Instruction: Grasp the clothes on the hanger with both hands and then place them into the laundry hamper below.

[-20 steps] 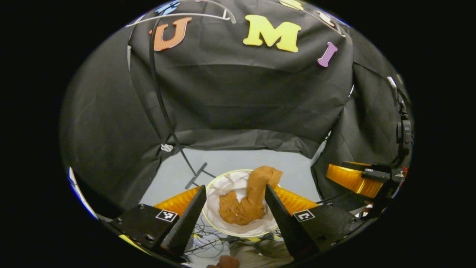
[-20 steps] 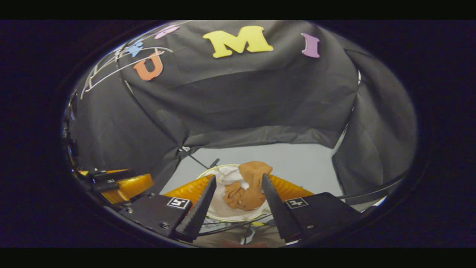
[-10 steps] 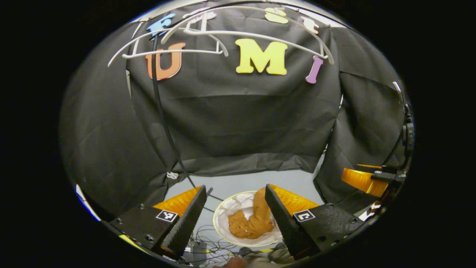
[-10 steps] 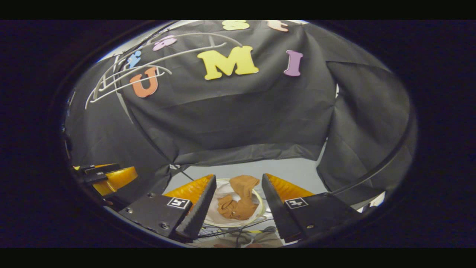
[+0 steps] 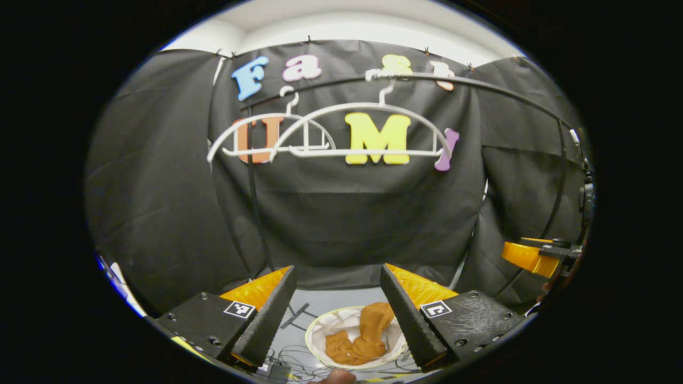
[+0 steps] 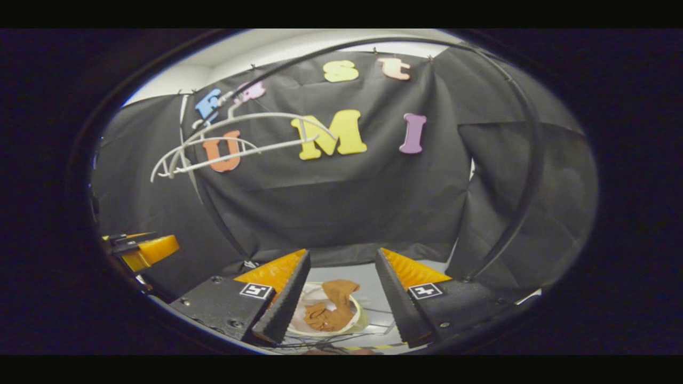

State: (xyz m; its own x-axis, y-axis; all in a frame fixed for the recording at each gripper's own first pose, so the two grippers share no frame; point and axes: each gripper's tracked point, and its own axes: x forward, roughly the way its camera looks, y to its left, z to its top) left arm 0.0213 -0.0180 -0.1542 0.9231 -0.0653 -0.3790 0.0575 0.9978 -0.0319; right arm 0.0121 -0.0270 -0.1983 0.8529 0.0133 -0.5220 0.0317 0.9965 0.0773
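Both your left gripper (image 5: 336, 309) and right gripper (image 6: 341, 296) gape empty. The cloth (image 5: 365, 336) lies in the hamper (image 5: 320, 333), one fold draped on its rim; it could slide out if nudged.

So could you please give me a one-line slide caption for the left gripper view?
Open left gripper above the hamper holding the orange garment; bare hangers overhead.

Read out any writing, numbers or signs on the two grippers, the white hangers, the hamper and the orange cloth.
Square black-and-white marker patches on the left gripper and right gripper: coded patterns, no letters.
White plastic hangers: no text.
White round laundry hamper: no text.
Orange-brown garment: no text.
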